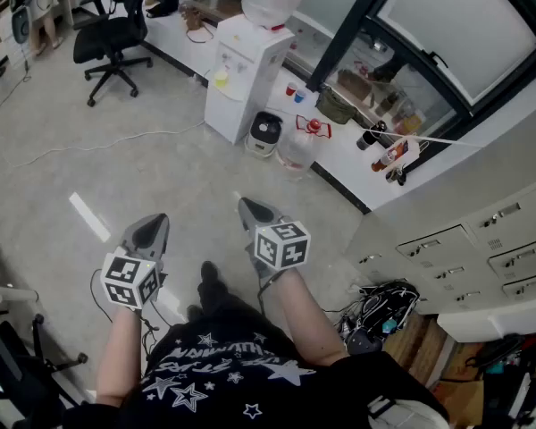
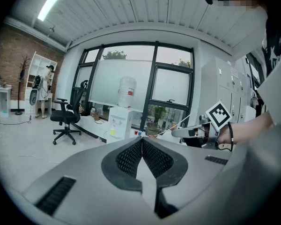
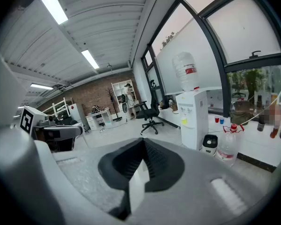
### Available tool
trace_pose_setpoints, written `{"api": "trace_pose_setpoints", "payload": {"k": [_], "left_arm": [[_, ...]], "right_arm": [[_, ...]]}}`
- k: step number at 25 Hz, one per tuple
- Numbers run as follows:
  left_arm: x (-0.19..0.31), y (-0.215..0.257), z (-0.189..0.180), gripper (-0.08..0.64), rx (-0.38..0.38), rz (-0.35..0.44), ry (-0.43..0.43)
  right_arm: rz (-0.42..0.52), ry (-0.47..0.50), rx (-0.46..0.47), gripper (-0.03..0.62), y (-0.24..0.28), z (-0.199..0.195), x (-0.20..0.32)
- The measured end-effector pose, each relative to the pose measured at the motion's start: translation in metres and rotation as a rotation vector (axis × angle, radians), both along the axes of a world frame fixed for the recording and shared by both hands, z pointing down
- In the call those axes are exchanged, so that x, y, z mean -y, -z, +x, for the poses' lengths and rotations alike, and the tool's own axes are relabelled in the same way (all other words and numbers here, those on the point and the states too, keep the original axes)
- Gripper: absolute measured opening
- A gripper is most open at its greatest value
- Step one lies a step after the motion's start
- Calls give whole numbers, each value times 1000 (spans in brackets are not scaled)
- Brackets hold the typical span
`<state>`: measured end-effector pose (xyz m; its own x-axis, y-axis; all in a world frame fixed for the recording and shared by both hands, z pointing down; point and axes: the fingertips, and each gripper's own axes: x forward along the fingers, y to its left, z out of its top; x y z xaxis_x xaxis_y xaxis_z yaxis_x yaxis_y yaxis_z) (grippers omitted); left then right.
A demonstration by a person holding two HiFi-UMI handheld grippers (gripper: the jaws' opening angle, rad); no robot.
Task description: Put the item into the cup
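Grey office floor fills the scene below the person, with a white water dispenser at the far side by the window wall and a black office chair far left. The left gripper and right gripper hang side by side over bare floor, pointing away from the person, each with its jaws pressed together on nothing. Two small cups, one red and one blue, stand on the white ledge just right of the dispenser, well apart from both grippers; which thing is the item cannot be told.
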<state>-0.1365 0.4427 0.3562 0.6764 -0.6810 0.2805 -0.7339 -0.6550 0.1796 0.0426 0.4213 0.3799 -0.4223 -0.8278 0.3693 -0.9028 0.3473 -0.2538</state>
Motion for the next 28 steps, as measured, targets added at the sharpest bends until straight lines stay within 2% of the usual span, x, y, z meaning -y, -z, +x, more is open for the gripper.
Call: {"api": "trace_pose_setpoints", "payload": {"k": [17, 28], "left_arm": [[-17, 2, -3, 8, -9, -5, -6], [-36, 0, -18, 8, -18, -17, 0]], "right_arm": [[-28, 4, -13, -2, -4, 0, -20], [-19, -7, 20, -2, 1, -8, -38]]}}
